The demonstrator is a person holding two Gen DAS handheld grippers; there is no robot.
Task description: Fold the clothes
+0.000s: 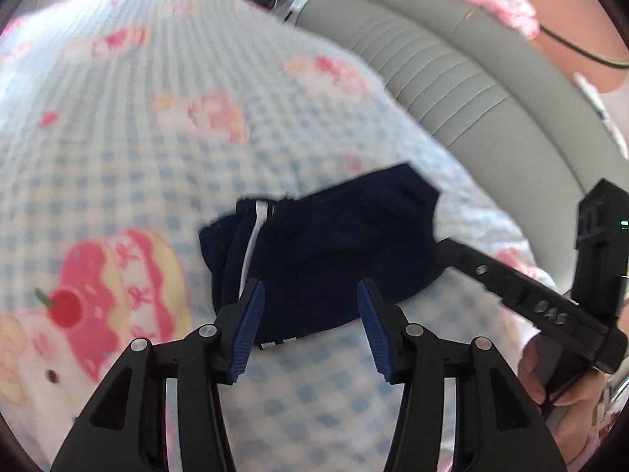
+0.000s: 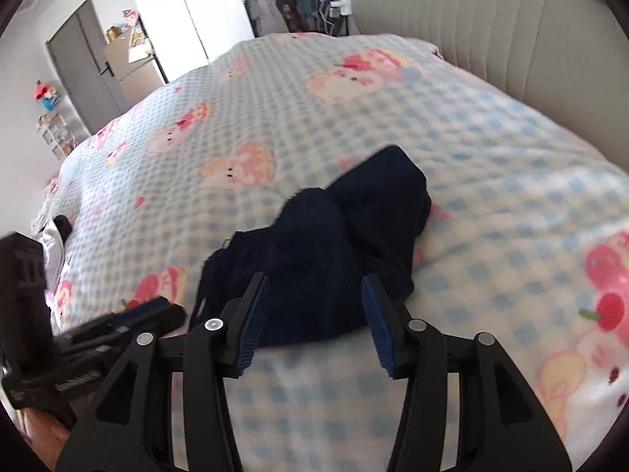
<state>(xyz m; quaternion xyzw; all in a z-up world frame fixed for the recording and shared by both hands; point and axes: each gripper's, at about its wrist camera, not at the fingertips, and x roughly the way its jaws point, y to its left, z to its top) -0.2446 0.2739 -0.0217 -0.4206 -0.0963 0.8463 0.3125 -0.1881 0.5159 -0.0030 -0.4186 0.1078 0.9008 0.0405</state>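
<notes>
Dark navy garment (image 1: 326, 259) lies bunched on the bed, on a blue-and-white check blanket (image 1: 137, 165) w/ pink cartoon prints. It's folded into a compact heap; a white stripe runs along one edge in the left wrist view. In the right wrist view the same garment (image 2: 326, 251) shows as a lumpy pile w/ a raised hump toward the far side.

Left gripper (image 1: 310, 310) is above the near edge of the garment, jaws apart, blue pads on both fingers showing, nothing pinched between them. Cloth sits past the tips, not gripped.

Right gripper (image 2: 314, 306) is in much the same pose: jaws spread, near edge of the garment seen between the fingers, but pads aren't pressing on it.

Right gripper body also shows at the right of the left wrist view, w/ a hand (image 1: 558, 377) wrapped around its handle. Padded grey headboard (image 2: 491, 11) runs behind the bed. Both views are motion-blurred.
</notes>
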